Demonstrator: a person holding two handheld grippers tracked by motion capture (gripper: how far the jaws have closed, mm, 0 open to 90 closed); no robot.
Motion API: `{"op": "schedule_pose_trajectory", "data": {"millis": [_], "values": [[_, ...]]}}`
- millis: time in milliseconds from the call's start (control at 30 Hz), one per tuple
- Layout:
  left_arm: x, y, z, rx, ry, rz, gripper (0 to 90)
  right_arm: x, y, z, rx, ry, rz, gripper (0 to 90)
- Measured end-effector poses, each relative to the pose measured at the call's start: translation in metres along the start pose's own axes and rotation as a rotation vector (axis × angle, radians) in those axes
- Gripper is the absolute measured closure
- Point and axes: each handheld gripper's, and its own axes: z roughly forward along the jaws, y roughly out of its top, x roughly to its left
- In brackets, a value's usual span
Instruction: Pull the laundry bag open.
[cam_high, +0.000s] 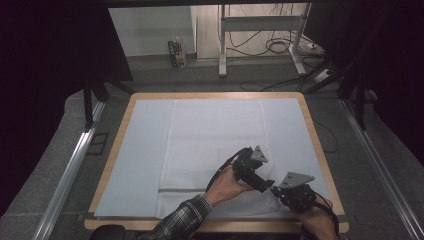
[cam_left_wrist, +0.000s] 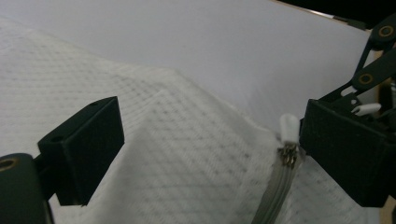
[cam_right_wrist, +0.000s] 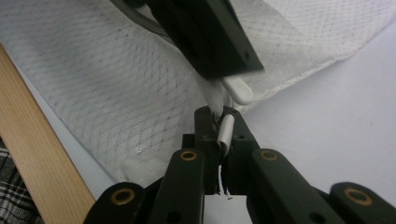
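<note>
A white mesh bag (cam_high: 210, 150) lies flat on the pale sheet (cam_high: 145, 145) that covers the table. Its grey zipper (cam_left_wrist: 275, 191) ends in a white pull (cam_left_wrist: 288, 128) at the bag's near right corner. My right gripper (cam_right_wrist: 222, 116) is shut on that corner, pinching mesh and a small white tab (cam_right_wrist: 226, 133). My left gripper (cam_left_wrist: 210, 154) is open, with its jaws spread over the mesh and the pull just inside one of them. In the high view the left gripper (cam_high: 267, 185) and the right gripper (cam_high: 275, 190) meet tip to tip near the front edge.
The wooden table edge (cam_right_wrist: 42, 158) runs close beside the right gripper. A plaid sleeve (cam_high: 182, 220) comes in from the bottom. Beyond the table are desk legs (cam_high: 222, 45) and floor cables (cam_high: 277, 47).
</note>
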Motion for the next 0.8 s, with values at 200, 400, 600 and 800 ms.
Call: {"op": "schedule_pose_trajectory", "data": {"millis": [200,400,600,800], "values": [[0.000,0.002,0.000,0.015,0.079,-0.002,6.9,0.000,0.000,0.000,0.007,-0.010,0.008,86.0],[0.006,-0.002,-0.017,0.027,0.109,0.022,9.4,-0.002,0.000,-0.001,0.004,-0.017,0.022,86.0],[0.012,-0.015,-0.039,0.000,0.066,0.003,17.3,-0.002,0.000,-0.001,0.011,-0.040,0.012,86.1],[0.018,-0.024,-0.049,-0.037,-0.058,-0.036,42.8,-0.001,0.000,-0.001,0.011,-0.056,-0.013,85.9]]}}
